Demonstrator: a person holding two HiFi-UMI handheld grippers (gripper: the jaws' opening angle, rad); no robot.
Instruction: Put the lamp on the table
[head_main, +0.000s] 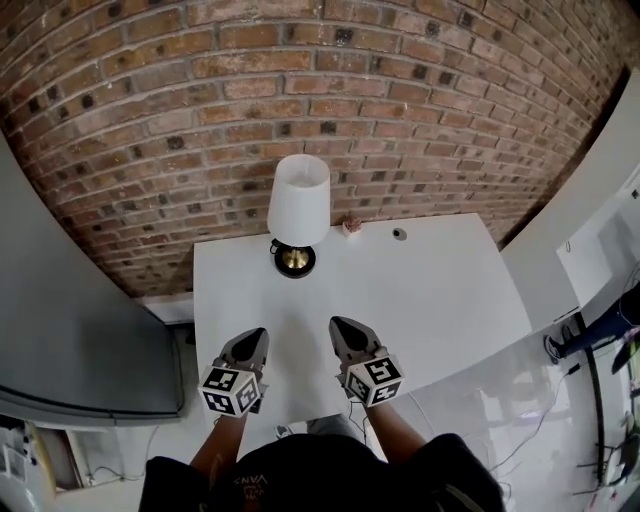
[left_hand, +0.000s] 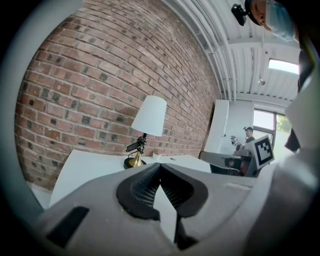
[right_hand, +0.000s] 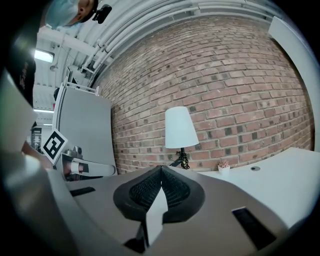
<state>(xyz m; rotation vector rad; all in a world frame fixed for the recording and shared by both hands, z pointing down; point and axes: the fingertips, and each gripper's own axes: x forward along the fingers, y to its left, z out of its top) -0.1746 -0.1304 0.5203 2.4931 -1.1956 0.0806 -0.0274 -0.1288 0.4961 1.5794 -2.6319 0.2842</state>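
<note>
The lamp (head_main: 298, 212) stands upright on the white table (head_main: 430, 300), at its far edge beside the brick wall (head_main: 200, 110). Placement appears complete. The left gripper (head_main: 254, 338) and the right gripper (head_main: 342, 328) hover over the table's near edge, well apart from the lamp. Both sets of jaws are pressed together with nothing between them. No further step appears outstanding.
</note>
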